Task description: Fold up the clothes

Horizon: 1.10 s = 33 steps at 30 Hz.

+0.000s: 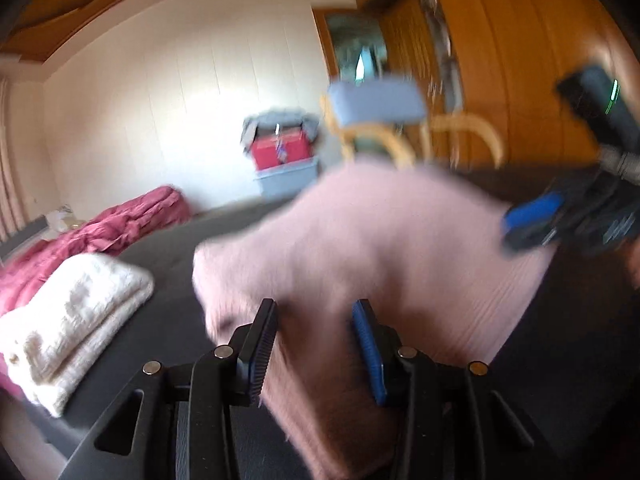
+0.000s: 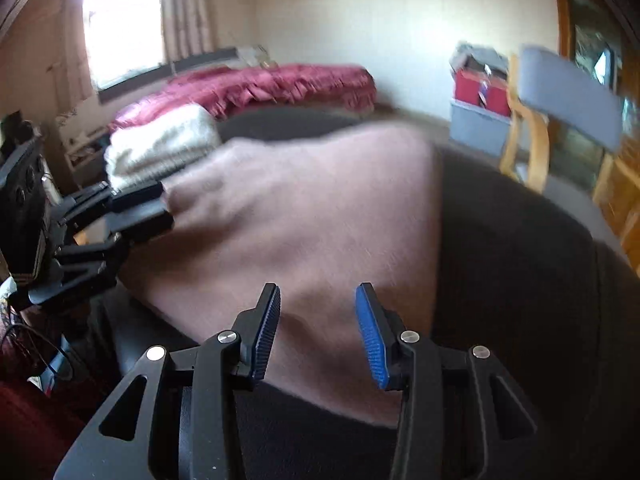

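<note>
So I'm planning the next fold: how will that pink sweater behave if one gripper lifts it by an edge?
The pink sweater would probably flop: it lies slack in soft humps on the dark surface. Its fuzzy knit should grip the ribbed pads rather than slip. It looks light, though blur hides detail.

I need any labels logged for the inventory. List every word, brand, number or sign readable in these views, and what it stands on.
None can be read.
Red boxes in the grey bin: a small label shows, too blurred to read.
Pink garment and folded white knit: no visible tag.
</note>
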Each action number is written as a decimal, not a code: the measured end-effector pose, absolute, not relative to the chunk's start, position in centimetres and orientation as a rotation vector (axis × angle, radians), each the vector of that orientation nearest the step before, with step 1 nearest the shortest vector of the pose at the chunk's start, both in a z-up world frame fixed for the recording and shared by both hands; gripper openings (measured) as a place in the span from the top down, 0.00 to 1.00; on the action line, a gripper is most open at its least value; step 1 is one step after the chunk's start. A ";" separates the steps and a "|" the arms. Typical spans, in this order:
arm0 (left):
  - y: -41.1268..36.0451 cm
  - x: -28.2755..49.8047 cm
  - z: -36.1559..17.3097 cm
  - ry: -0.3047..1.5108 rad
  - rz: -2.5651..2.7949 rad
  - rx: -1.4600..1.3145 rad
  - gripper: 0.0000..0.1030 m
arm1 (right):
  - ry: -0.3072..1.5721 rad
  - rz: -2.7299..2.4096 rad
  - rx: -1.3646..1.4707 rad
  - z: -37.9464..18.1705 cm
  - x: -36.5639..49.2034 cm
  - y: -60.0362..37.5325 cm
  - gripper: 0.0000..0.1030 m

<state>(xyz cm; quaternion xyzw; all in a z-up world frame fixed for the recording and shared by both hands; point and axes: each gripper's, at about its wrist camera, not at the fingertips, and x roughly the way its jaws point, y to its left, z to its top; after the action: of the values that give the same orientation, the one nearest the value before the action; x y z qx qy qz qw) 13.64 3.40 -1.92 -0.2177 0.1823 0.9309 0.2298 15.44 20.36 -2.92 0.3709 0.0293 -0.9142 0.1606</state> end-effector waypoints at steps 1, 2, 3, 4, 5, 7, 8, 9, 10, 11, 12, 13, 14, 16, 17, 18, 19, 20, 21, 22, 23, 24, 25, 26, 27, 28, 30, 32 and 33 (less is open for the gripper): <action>2.8 14.0 -2.1 0.466 2.568 -0.588 0.61 | 0.068 -2.601 1.093 -3.6 15.5 20.8 0.59; 2.3 14.3 -2.4 0.429 2.574 -0.577 0.61 | 0.047 -2.594 1.093 -4.0 15.8 21.2 0.59; 1.7 14.6 -2.6 0.392 2.580 -0.567 0.61 | 0.017 -2.592 1.080 -4.2 16.2 21.6 0.59; 1.1 14.6 -2.7 0.330 2.574 -0.578 0.61 | -0.004 -2.589 1.077 -4.2 16.5 21.8 0.59; 0.7 14.5 -2.8 0.282 2.570 -0.581 0.60 | -0.016 -2.585 1.078 -4.2 16.8 22.0 0.59; 0.2 14.4 -2.8 0.233 2.565 -0.585 0.59 | -0.004 -2.590 1.074 -4.3 16.9 22.0 0.59; 0.1 14.3 -2.8 0.232 2.564 -0.587 0.59 | 0.008 -2.594 1.075 -4.2 16.9 21.8 0.59; 0.2 14.4 -2.7 0.256 2.560 -0.589 0.59 | 0.019 -2.599 1.075 -4.2 16.9 21.7 0.59; 0.2 14.4 -2.4 0.268 2.552 -0.596 0.59 | 0.026 -2.602 1.075 -4.1 16.9 21.6 0.59; -0.2 14.5 -1.7 0.225 2.535 -0.602 0.59 | 0.031 -2.608 1.063 -3.9 17.0 21.6 0.59; -0.6 14.6 -1.0 0.181 2.517 -0.606 0.59 | 0.034 -2.617 1.046 -3.5 17.1 21.5 0.59; -1.2 14.6 -0.1 0.111 2.504 -0.586 0.59 | 0.036 -2.630 1.015 -3.0 17.4 21.5 0.59; -1.9 14.6 1.2 0.046 2.509 -0.544 0.59 | 0.033 -2.643 0.967 -2.2 17.7 21.6 0.59; -2.1 13.9 3.1 0.005 2.547 -0.502 0.59 | 0.007 -2.660 0.861 -0.4 17.8 21.9 0.59; -1.7 13.3 4.0 0.010 2.553 -0.490 0.59 | 0.005 -2.674 0.829 0.4 17.4 22.0 0.59; -0.9 12.5 4.5 0.037 2.551 -0.487 0.59 | 0.011 -2.693 0.809 1.1 16.8 22.0 0.59; 0.1 11.8 4.5 0.084 2.553 -0.506 0.59 | 0.024 -2.712 0.806 1.6 15.8 21.9 0.59; 1.0 11.1 4.5 0.132 2.553 -0.524 0.59 | 0.042 -2.731 0.813 1.9 14.6 21.8 0.59; 2.0 10.3 4.5 0.180 2.554 -0.544 0.59 | 0.061 -2.736 0.823 2.0 13.3 21.6 0.59; 3.1 9.6 3.6 0.263 2.558 -0.588 0.59 | 0.079 -2.733 0.834 2.0 11.9 21.5 0.59; 4.1 8.8 2.8 0.345 2.560 -0.633 0.59 | 0.097 -2.725 0.857 1.7 10.7 21.4 0.59; 4.9 8.2 1.6 0.434 2.558 -0.696 0.59 | 0.115 -2.714 0.887 1.4 9.5 21.3 0.59; 5.2 7.9 0.6 0.492 2.555 -0.740 0.59 | 0.137 -2.700 0.922 0.9 8.4 21.2 0.59; 4.8 8.1 0.3 0.471 2.552 -0.745 0.58 | 0.157 -2.687 0.956 0.3 7.7 21.2 0.59; 4.4 8.3 0.0 0.450 2.548 -0.750 0.59 | 0.171 -2.675 0.988 -0.4 7.3 21.2 0.59; 4.0 8.4 -0.4 0.429 2.543 -0.754 0.59 | 0.184 -2.664 1.019 -1.1 7.0 21.2 0.59; 3.2 8.5 -0.7 0.371 2.532 -0.761 0.58 | 0.189 -2.651 1.026 -2.0 7.3 21.7 0.59; 2.1 8.1 -0.4 0.267 2.514 -0.777 0.58 | 0.136 -2.656 0.996 -2.8 7.8 22.4 0.58; 1.4 7.8 0.0 0.201 2.501 -0.791 0.58 | 0.111 -2.653 0.983 -2.7 7.9 22.7 0.57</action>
<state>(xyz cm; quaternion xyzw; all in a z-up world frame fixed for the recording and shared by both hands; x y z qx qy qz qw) 7.80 1.37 0.01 -0.2908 0.0738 0.9199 0.2525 7.90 22.71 -2.74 0.3431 0.0387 -0.9257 0.1545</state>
